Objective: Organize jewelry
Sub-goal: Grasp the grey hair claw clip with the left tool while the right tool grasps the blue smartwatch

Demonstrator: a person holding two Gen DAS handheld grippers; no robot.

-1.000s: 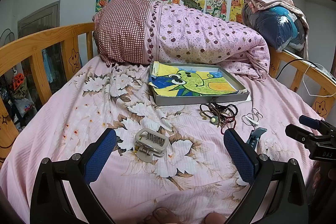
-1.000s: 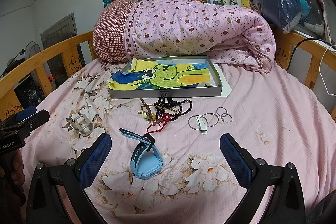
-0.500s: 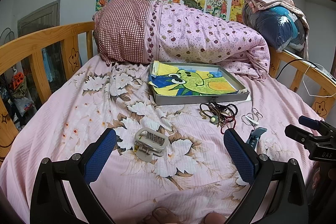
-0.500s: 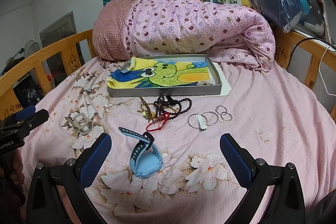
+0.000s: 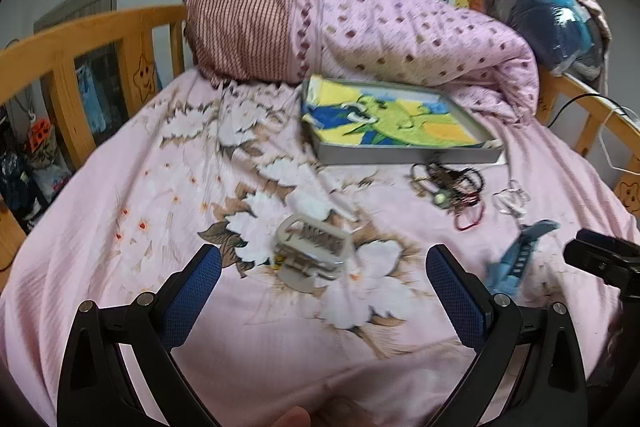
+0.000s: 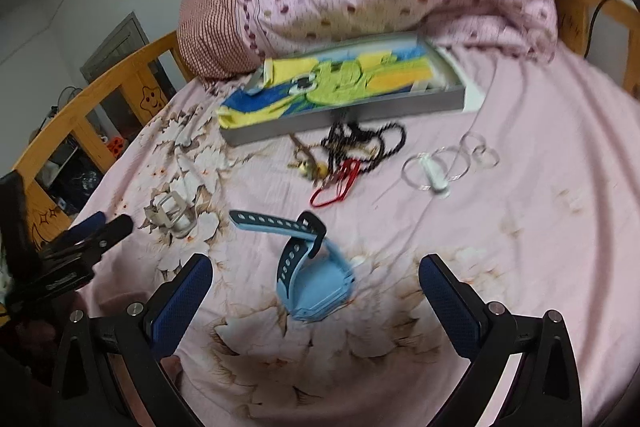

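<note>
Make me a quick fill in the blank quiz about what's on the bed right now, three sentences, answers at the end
1. The watch lying between the open right gripper fingers is light ____.
2. The hair claw clip lies in front of the open ____ gripper.
3. The metal tray holds a drawing of a ____ cartoon creature.

Missing words: blue; left; green

bare sheet (image 6: 540,227) right, necklaces (image 6: 360,151) fronting tray (image 6: 344,115)
</note>
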